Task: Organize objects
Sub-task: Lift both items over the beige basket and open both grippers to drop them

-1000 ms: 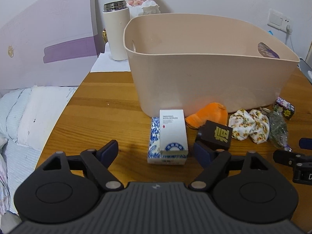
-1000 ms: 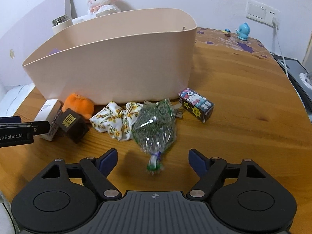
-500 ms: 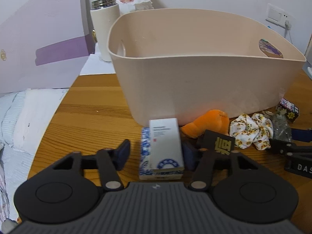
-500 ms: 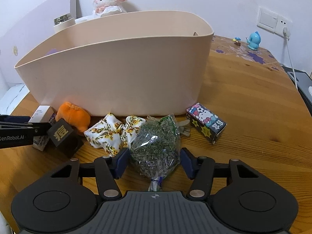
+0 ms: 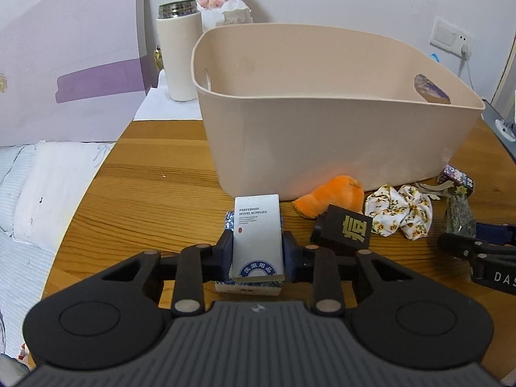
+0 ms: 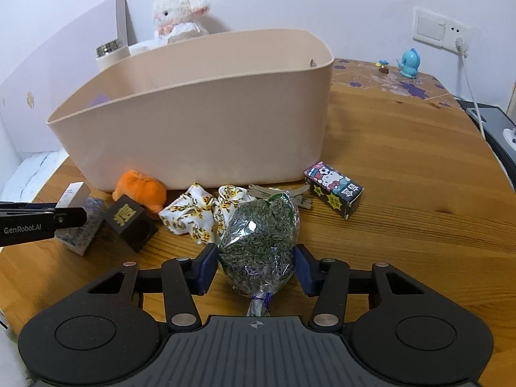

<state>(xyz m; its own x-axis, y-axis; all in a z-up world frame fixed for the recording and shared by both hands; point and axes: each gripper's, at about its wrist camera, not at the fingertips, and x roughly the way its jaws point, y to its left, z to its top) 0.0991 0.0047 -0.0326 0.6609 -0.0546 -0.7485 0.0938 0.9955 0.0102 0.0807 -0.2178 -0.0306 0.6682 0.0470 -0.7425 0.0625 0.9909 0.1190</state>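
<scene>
On a round-edged wooden table (image 6: 403, 167) stood a large, empty-looking beige plastic tub (image 5: 322, 122), and a row of small things lay along its near wall. The left gripper (image 5: 257, 251) had its two dark blue pads pressed against the sides of a white cardboard box printed "Preferred Hotel Supplies" (image 5: 257, 232), which seemed to rest on a second, blue-and-white patterned box (image 5: 248, 285) beneath it. The right gripper (image 6: 256, 266) had its pads against both flanks of a clear cellophane bag of dried green herbs tied at the neck (image 6: 259, 242); the bag bulged between them, so that grip looked snug rather than crushing. Both held things were low, at or just above the tabletop, in front of the tub. To do this step well, each would probably need to be lifted straight up until it cleared the tub's rim, then carried forward over it; the white box might drag or tip the patterned box under it, and the soft bag could slip if tilted. Between the two grippers lay an orange plush toy (image 5: 329, 195) touching the tub, a black cube with a gold character (image 5: 345, 230), and a white scrunchie with yellow flowers (image 5: 401, 208); a cartoon-printed carton (image 6: 333, 188) sat to the right. Open tabletop spread to the right, while the table's edge ran close on the left, with white bedding (image 5: 48, 187) beyond it.
</scene>
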